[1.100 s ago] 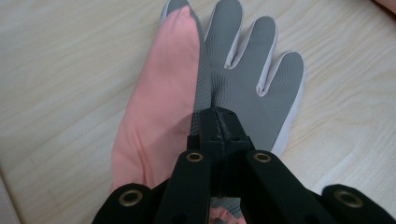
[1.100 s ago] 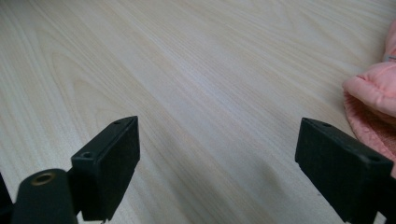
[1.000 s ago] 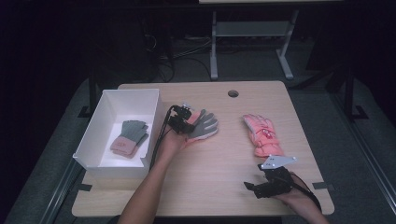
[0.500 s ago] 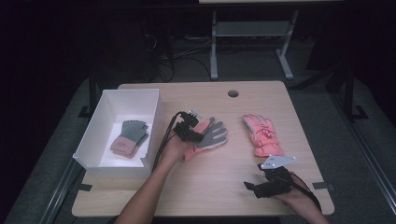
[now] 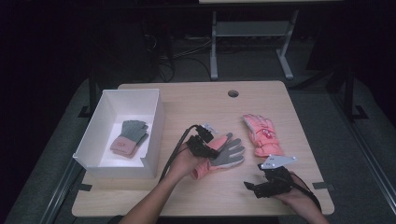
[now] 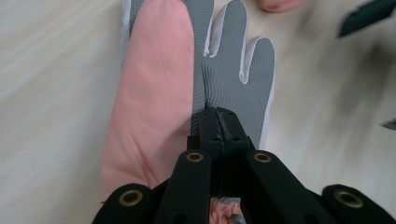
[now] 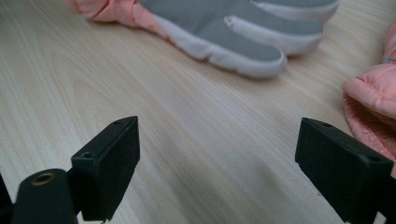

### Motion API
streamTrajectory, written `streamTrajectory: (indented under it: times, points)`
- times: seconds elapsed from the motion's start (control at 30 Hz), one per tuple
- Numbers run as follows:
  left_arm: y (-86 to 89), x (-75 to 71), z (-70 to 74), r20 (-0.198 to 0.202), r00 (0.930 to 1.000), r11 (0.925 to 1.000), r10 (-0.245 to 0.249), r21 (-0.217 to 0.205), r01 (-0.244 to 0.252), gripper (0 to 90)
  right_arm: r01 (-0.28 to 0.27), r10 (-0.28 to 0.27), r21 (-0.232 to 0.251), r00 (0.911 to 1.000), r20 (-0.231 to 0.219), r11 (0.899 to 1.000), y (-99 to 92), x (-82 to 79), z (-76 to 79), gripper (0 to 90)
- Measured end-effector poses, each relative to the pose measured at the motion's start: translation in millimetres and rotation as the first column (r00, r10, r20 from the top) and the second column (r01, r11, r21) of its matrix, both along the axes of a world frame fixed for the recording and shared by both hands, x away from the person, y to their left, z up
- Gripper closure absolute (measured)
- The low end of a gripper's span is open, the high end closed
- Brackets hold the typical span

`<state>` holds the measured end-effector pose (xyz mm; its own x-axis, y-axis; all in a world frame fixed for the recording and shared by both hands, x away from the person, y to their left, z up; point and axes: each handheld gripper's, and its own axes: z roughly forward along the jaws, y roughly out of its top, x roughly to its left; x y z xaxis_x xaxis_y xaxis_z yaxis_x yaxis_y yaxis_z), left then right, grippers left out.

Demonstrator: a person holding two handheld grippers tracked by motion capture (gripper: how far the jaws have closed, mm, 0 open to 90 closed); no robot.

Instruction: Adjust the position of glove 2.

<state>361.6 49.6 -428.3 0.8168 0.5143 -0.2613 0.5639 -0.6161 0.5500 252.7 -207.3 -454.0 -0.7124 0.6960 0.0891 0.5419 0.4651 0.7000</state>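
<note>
Soft, limp pink-and-grey glove [image 5: 219, 156] just right of the white box [image 5: 154, 135], pinched at the palm by the closed left gripper [image 6: 218, 116]; best gripped mid-palm; right gripper [image 7: 217, 163] wide, empty.

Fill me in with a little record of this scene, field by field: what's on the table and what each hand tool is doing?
surface: wooden table
left gripper: jaws closed on the grey-palmed pink glove, palm side up
right gripper: jaws wide apart, nothing between them, low over bare wood
other glove: pink glove, lying flat beyond the right gripper
container: white box at the table's left
inside box: a small grey and pink glove
</note>
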Motion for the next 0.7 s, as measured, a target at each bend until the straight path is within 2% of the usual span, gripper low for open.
streamTrajectory:
  times: [0.1, 0.17, 0.2, 0.3, 0.33, 0.4, 0.47, 0.53, 0.57, 0.63, 0.7]
  points:
    - [-1.4, -5.5, 4.8, 0.013, 0.9996, 0.9996, -0.025, -0.010, 0.025, 89.7, 0.003, -0.003, 0.005, 1.0000, -0.005, 1.000, 1.2, -0.6, 0.1, 13.7]
    - [4.0, -4.7, 11.7, 0.047, 0.9987, 0.9997, -0.021, -0.010, 0.021, 89.7, 0.000, 0.000, 0.002, 1.0000, -0.004, 1.000, 1.0, -1.1, 0.4, 13.7]
    - [10.5, -2.6, 16.1, 0.075, 0.9972, 1.0000, -0.003, 0.005, 0.003, 89.7, -0.004, 0.004, 0.001, 1.0000, 0.001, 1.000, 0.6, -0.9, 0.1, 13.7]
    - [23.1, 3.5, 17.1, 0.085, 0.9948, 0.9985, 0.055, -0.008, -0.055, 89.7, 0.003, -0.003, 0.002, 1.0000, -0.008, 1.000, 0.6, -1.1, 0.1, 13.7]
    - [28.4, 6.6, 15.9, 0.094, 0.9930, 0.9974, 0.071, 0.006, -0.072, 89.7, 0.003, -0.003, 0.002, 1.0000, -0.008, 1.000, 0.6, -1.2, 0.1, 13.7]
    - [36.7, 11.9, 10.2, 0.083, 0.9905, 0.9939, 0.110, 0.003, -0.110, 89.7, -0.005, 0.005, 0.002, 0.9999, -0.009, 1.000, 1.3, -1.3, 0.2, 13.6]
    - [43.0, 15.9, 5.1, 0.071, 0.9906, 0.9927, 0.117, 0.020, -0.119, 89.7, -0.022, 0.022, -0.002, 0.9997, -0.008, 1.000, 2.0, -1.8, 1.1, 13.3]
    - [46.3, 18.0, 1.4, 0.050, 0.9894, 0.9905, 0.137, 0.008, -0.137, 89.7, -0.017, 0.017, 0.011, 0.9997, -0.019, 1.000, 1.3, -0.8, 3.8, 13.4]
    - [48.3, 19.3, 1.0, 0.047, 0.9905, 0.9913, 0.129, 0.021, -0.130, 89.7, -0.013, 0.013, 0.016, 0.9999, -0.009, 1.000, -0.3, -0.7, 6.1, 14.3]
    - [49.8, 20.1, -0.7, 0.044, 0.9902, 0.9908, 0.132, 0.022, -0.133, 89.7, -0.010, 0.011, 0.027, 0.9997, -0.024, 1.000, -1.8, -0.6, 9.0, 20.5]
    - [50.4, 20.0, -2.4, 0.038, 0.9885, 0.9889, 0.146, 0.020, -0.147, 89.7, 0.002, -0.002, 0.029, 1.0000, -0.007, 1.000, -2.6, -3.0, 10.1, 36.4]
